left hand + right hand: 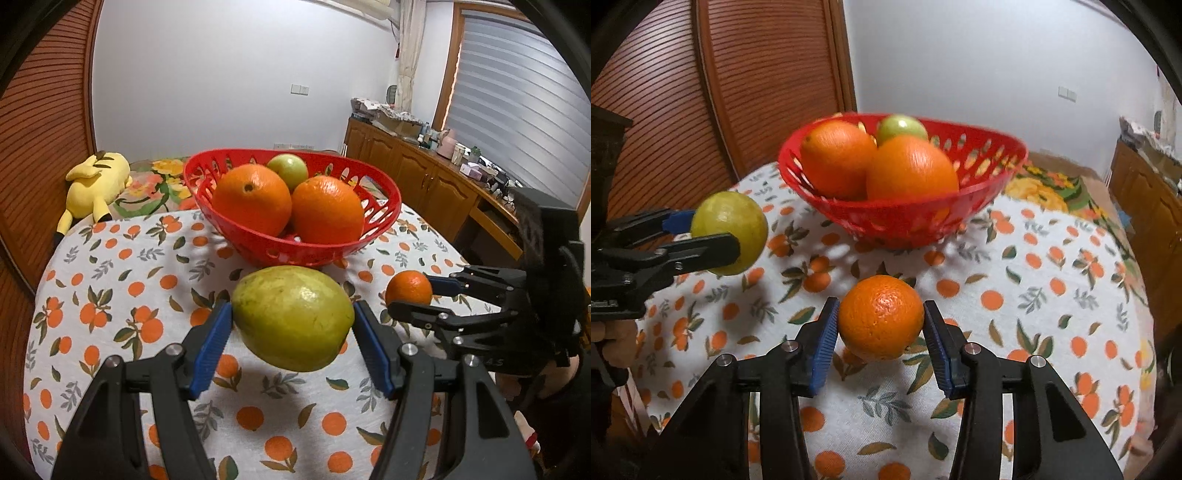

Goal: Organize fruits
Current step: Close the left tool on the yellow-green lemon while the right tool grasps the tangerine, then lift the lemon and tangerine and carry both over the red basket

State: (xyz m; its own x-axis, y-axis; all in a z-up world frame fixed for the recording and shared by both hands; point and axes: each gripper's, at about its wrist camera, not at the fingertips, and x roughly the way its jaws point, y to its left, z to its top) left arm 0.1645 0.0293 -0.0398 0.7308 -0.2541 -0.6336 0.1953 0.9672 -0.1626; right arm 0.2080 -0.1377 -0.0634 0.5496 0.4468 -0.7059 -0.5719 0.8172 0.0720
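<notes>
Left gripper (291, 338) grips mango (291, 317); right gripper (881, 328) grips sm. orange (881, 317).

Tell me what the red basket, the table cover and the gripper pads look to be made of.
Red basket: apparently moulded plastic, glossy; thin wall with punched oval holes. Table cover: looks like woven or felted cloth, matte, printed with oranges and leaves; faint wrinkles. Pads of the left gripper, holding the green fruit: blue, finely ribbed, probably rubber or soft plastic.
</notes>
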